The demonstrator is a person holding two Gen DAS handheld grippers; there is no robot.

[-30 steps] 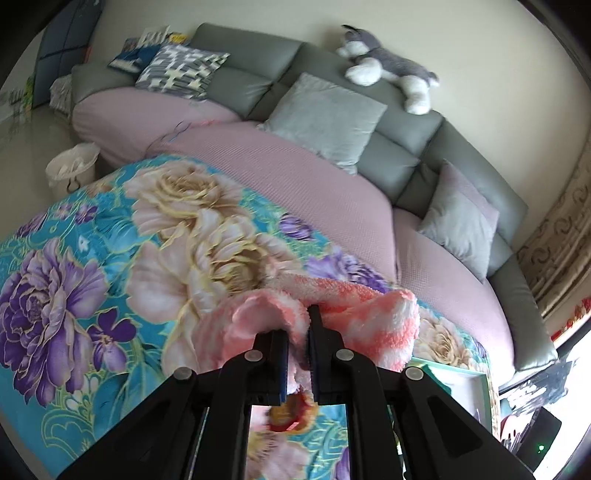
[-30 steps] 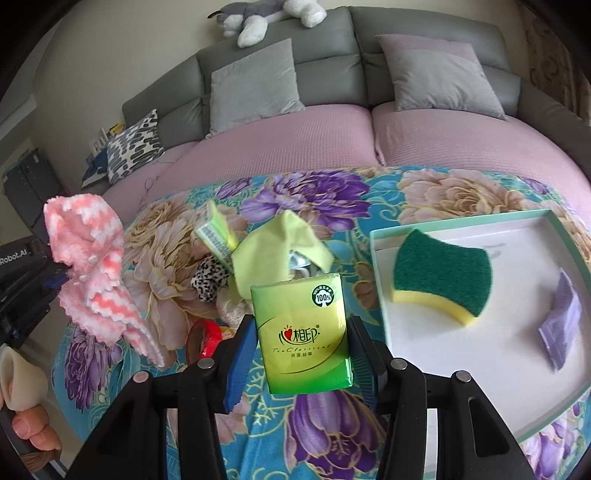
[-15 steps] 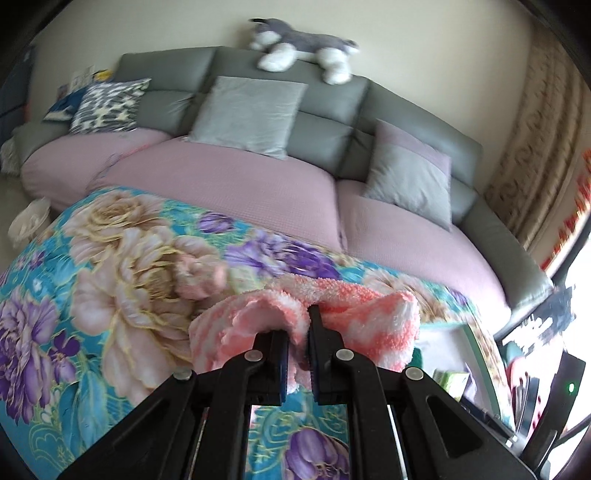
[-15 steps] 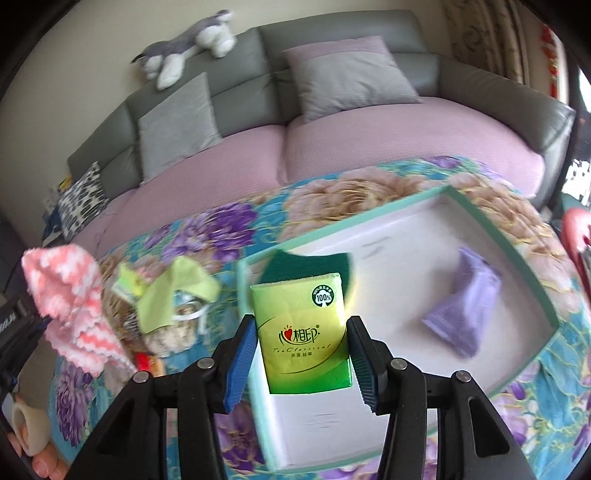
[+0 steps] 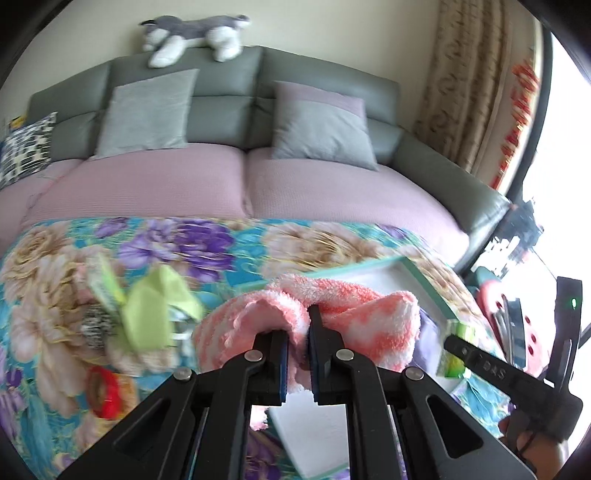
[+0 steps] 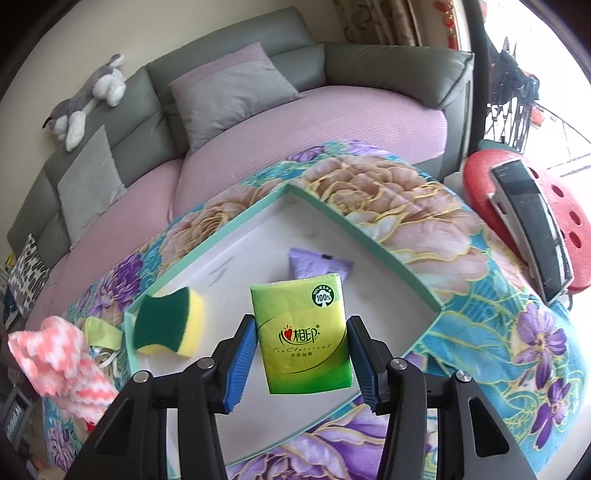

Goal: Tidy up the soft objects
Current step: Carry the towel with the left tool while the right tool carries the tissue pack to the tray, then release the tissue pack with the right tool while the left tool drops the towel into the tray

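My left gripper (image 5: 298, 332) is shut on a fluffy pink and white towel (image 5: 354, 314), held above the near left part of the tray; the towel also shows in the right wrist view (image 6: 55, 354). My right gripper (image 6: 301, 332) is shut on a green tissue pack (image 6: 304, 332) and holds it above the teal-rimmed white tray (image 6: 332, 214). In the tray lie a green and yellow sponge (image 6: 168, 321) and a purple cloth (image 6: 317, 264). A yellow-green cloth (image 5: 155, 310) lies in a pile on the floral tablecloth left of the tray.
A red tape roll (image 5: 99, 391) and a spotted item (image 5: 94, 326) lie in the pile on the left. A sofa with cushions (image 5: 314, 129) and a plush dog (image 5: 192, 33) stands behind the table. A red stool (image 6: 524, 218) with a device on it stands at the right.
Both grippers have swung right with their loads. The tissue pack now hangs over the tray's middle, and the towel has come over from the left toward the tray.
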